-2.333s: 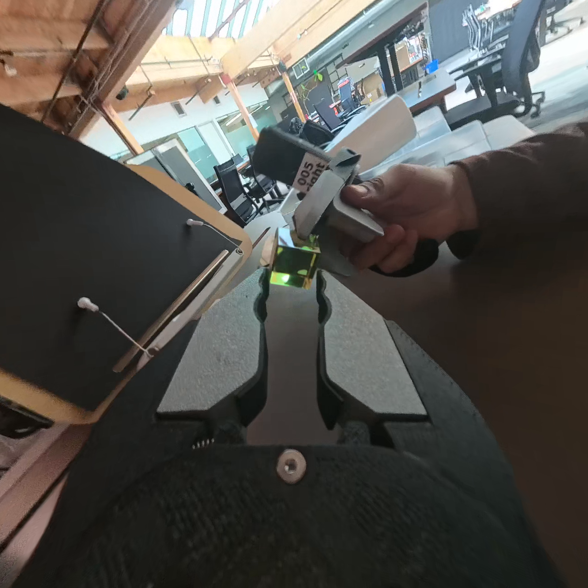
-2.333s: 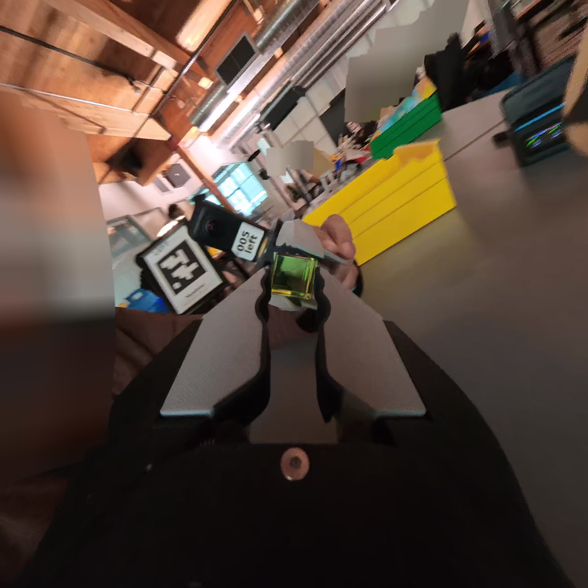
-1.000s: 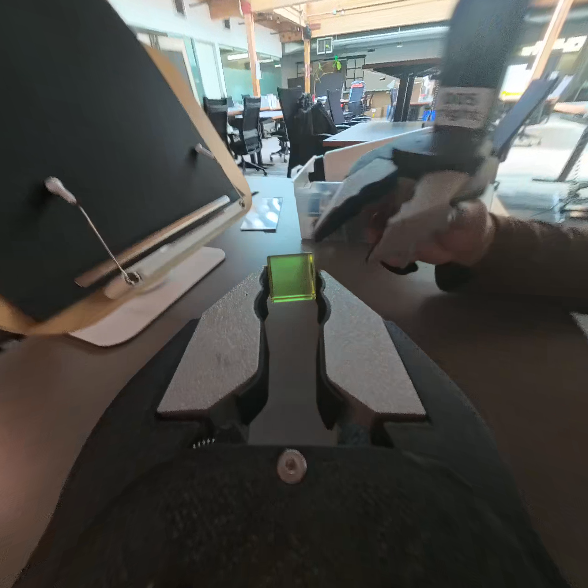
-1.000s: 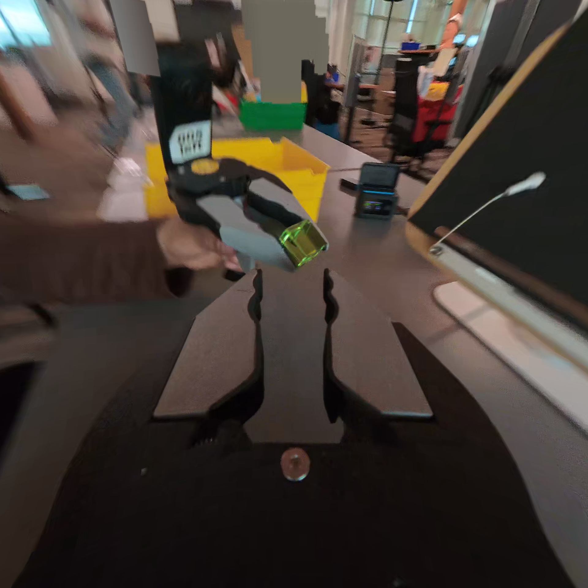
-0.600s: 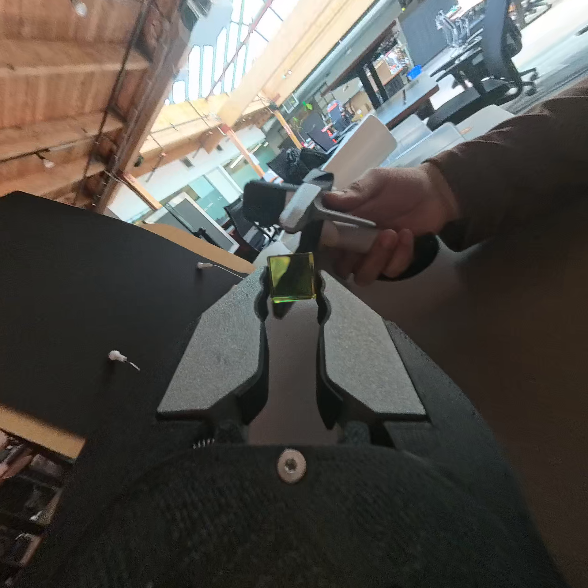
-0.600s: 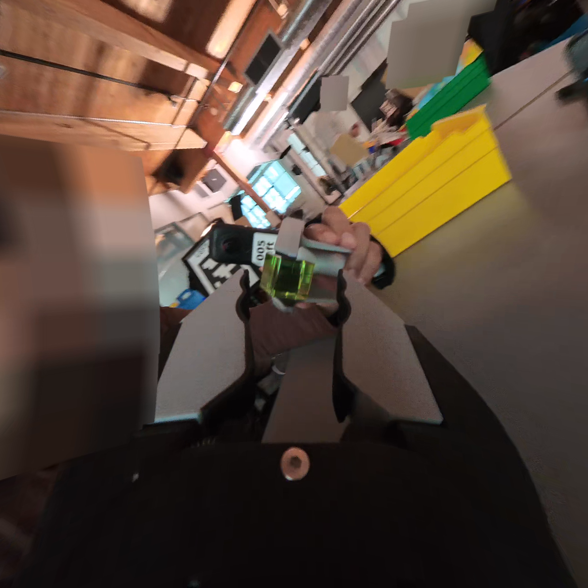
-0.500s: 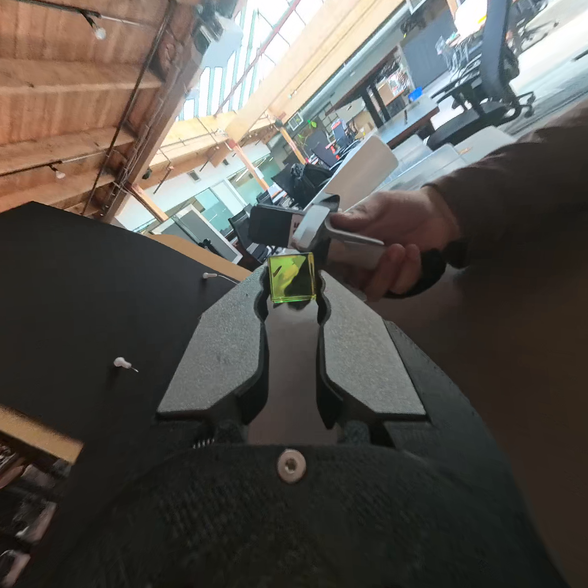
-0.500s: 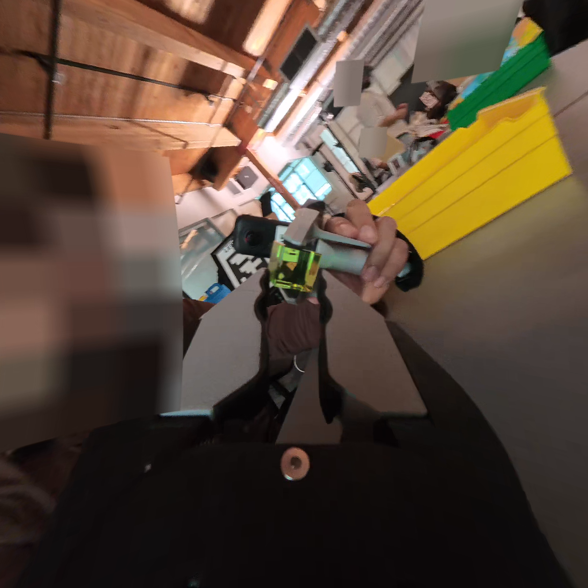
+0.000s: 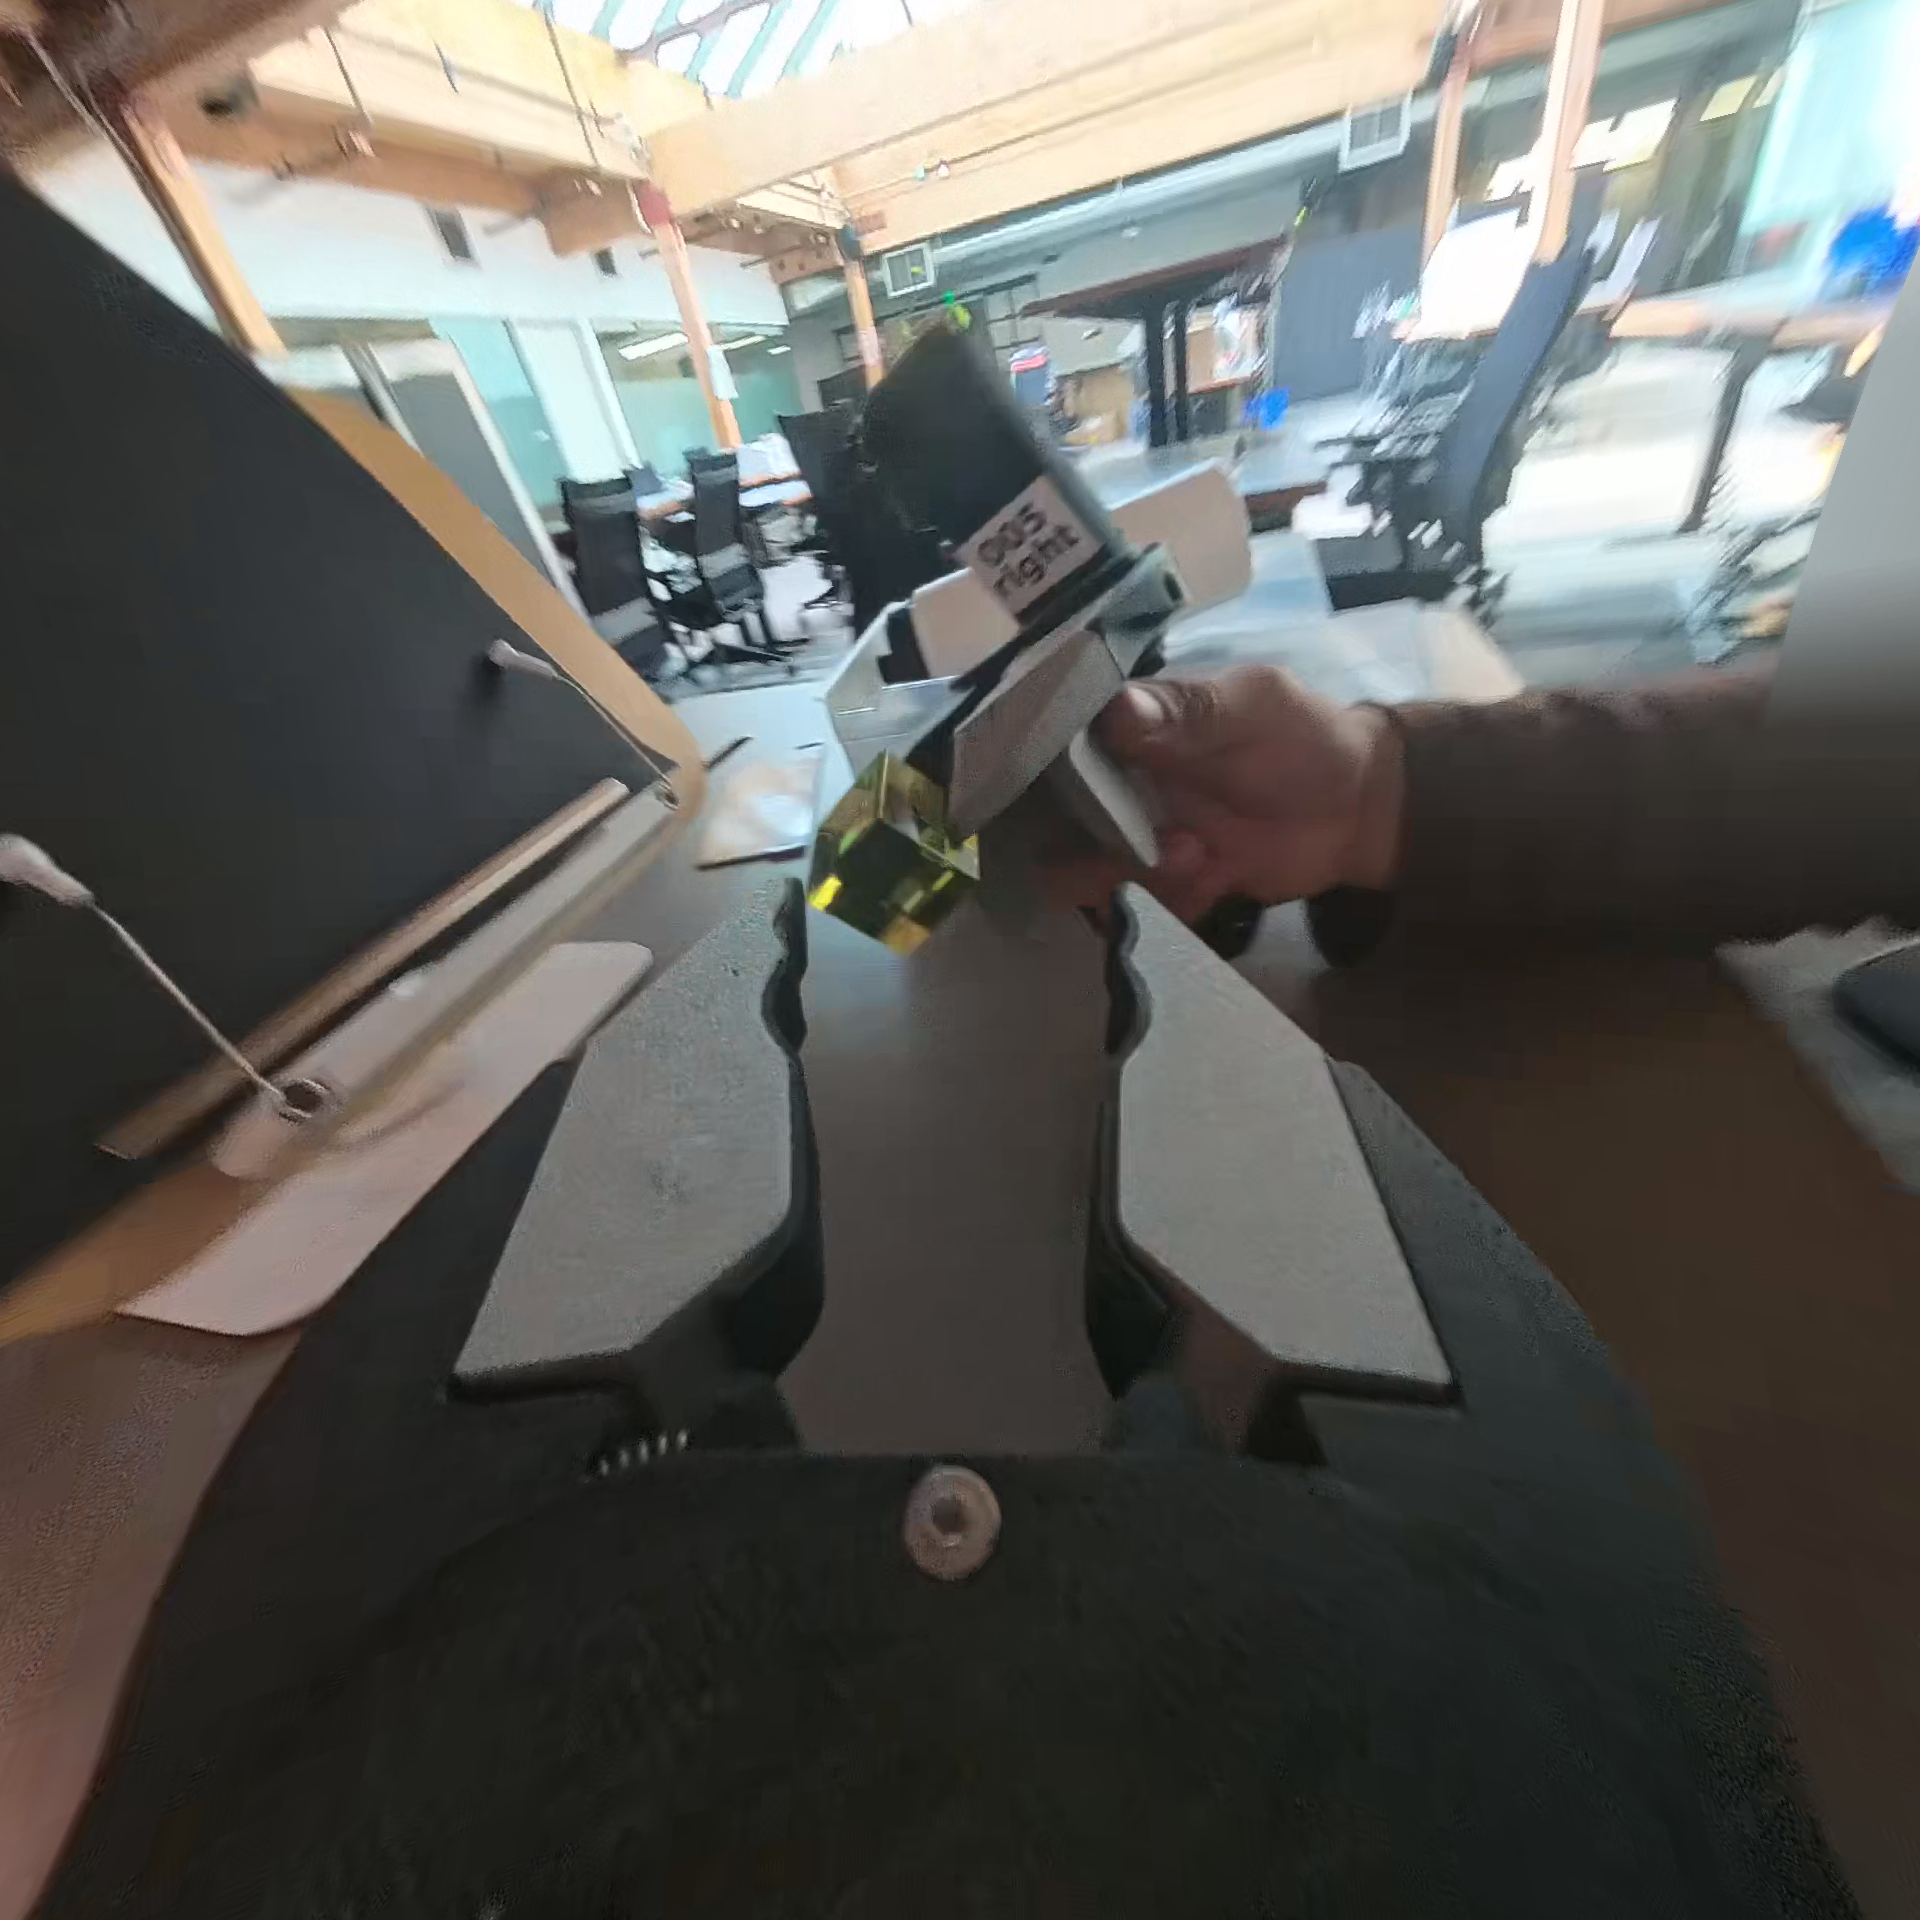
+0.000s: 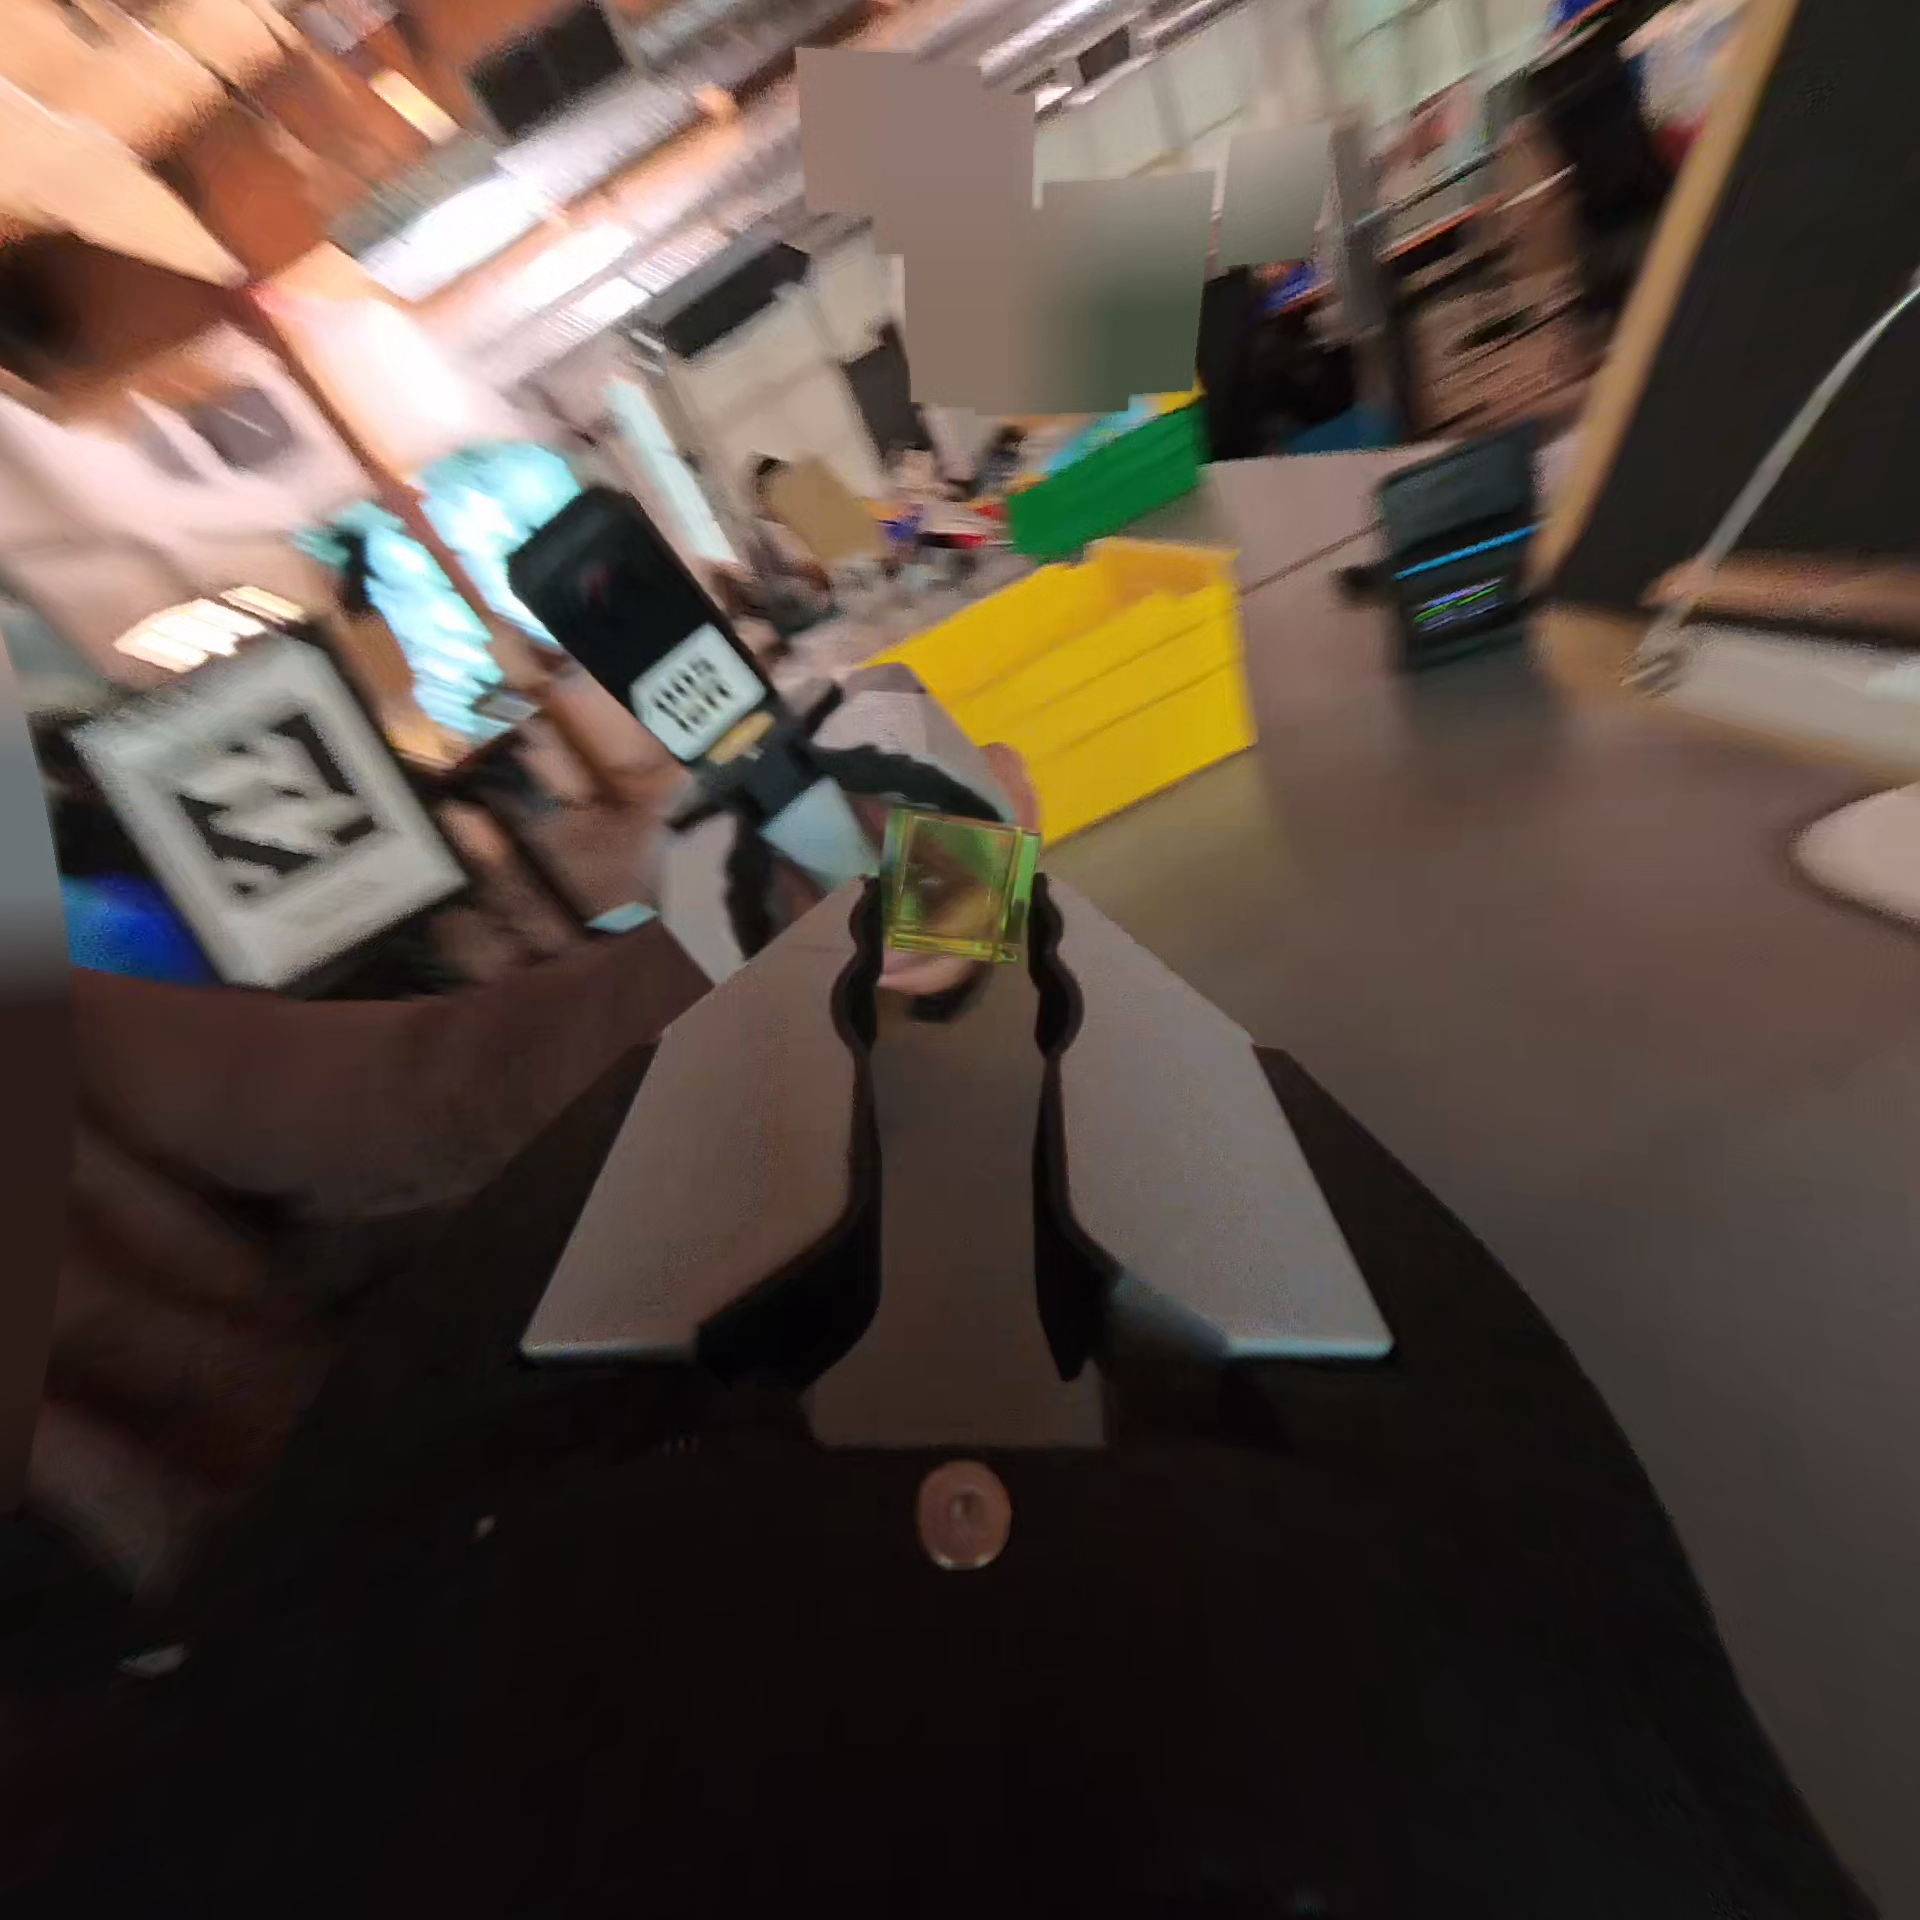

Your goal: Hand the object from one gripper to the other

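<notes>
The object is a clear yellow-green cube (image 10: 961,883). My right gripper (image 10: 951,909) is shut on it at the fingertips, held in the air above the brown table (image 10: 1455,1039). In the left wrist view the cube (image 9: 894,868) sits in the right gripper's grey fingers (image 9: 1023,727), held by a hand in a dark sleeve (image 9: 1247,790). My left gripper (image 9: 956,914) is open and empty, its fingertips just below and short of the cube. The left gripper also shows behind the cube in the right wrist view (image 10: 862,790).
A black board on a white stand (image 9: 260,675) rises close on the left. A yellow bin (image 10: 1101,675), a green bin (image 10: 1112,478) and a small black device with a screen (image 10: 1455,561) sit on the table. A black-and-white marker board (image 10: 260,810) stands at left.
The left gripper, shut on the cube half a second ago, has opened and let go. The right gripper has closed on the cube and holds it alone. Both views swung downward.
</notes>
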The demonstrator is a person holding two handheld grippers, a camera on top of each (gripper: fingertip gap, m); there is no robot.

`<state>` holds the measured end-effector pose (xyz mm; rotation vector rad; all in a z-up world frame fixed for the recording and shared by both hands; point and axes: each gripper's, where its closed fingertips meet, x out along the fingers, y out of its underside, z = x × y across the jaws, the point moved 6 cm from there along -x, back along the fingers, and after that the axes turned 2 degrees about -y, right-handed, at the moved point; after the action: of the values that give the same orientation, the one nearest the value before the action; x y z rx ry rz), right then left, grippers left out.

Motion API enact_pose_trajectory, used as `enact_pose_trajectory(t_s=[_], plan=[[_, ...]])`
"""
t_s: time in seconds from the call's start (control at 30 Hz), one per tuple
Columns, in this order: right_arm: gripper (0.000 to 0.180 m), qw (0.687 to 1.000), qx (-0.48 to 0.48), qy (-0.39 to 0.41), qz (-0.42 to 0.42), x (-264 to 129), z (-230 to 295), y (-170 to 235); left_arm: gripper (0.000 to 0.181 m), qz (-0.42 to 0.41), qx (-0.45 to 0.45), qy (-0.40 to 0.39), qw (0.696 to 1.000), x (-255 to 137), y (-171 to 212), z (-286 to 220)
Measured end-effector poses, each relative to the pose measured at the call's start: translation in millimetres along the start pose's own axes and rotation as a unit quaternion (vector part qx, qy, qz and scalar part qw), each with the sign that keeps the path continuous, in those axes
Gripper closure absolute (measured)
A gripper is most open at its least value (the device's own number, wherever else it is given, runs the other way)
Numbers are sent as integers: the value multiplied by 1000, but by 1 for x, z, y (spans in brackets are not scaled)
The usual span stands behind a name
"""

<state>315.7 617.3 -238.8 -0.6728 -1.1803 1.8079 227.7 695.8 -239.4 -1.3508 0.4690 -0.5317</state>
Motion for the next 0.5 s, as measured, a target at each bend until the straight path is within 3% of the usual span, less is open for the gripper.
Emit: enact_pose_trajectory(t_s=[0.03, 0.13, 0.23, 0.4, 0.5], plan=[[155, 997, -59, 53, 9, -3, 0, -3, 127, -2, -43, 15, 999, -1, 0, 4], [155, 951, -247, 178, 57, -6, 6, -6, 127, 0, -153, 28, 988, -3, 7, 18], [155, 887, -391, 225, 96, 3, 20, 0, 127, -1, -216, 42, 975, -2, 12, 23], [154, 770, -551, 282, 154, 19, 26, 17, 124, -27, -290, 83, 953, -1, 9, 21], [155, 730, -593, 301, 158, 25, 31, 19, 133, -12, -297, 99, 950, 3, 13, 17]])
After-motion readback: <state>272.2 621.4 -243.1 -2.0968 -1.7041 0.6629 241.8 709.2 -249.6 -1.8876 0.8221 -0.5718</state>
